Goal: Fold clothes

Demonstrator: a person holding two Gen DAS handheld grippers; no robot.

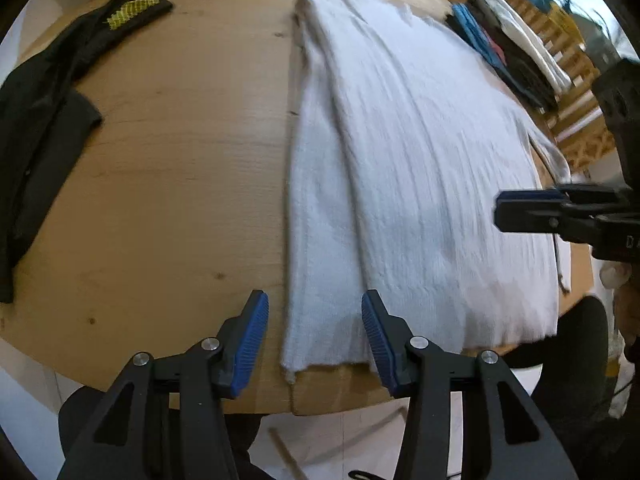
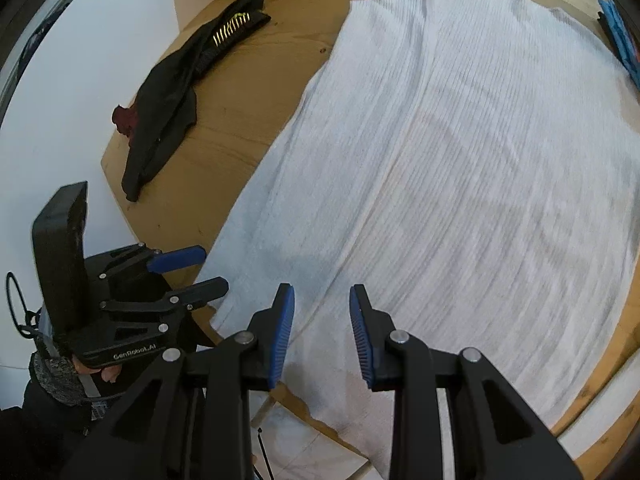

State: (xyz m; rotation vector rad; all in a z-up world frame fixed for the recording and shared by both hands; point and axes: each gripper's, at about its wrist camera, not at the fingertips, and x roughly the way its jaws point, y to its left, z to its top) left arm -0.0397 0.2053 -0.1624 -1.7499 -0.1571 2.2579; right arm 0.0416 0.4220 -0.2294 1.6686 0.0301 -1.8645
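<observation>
White knit garment lies flat mid-surface; left gripper and right gripper hover at its near hem, jaws apart, empty, so pinch both corners evenly, then fold far.

sweater — ribbed white knit | table — matt pale wood

The left gripper hovers open over the white garment's near-edge corner (black garment lies left) on the table.
</observation>
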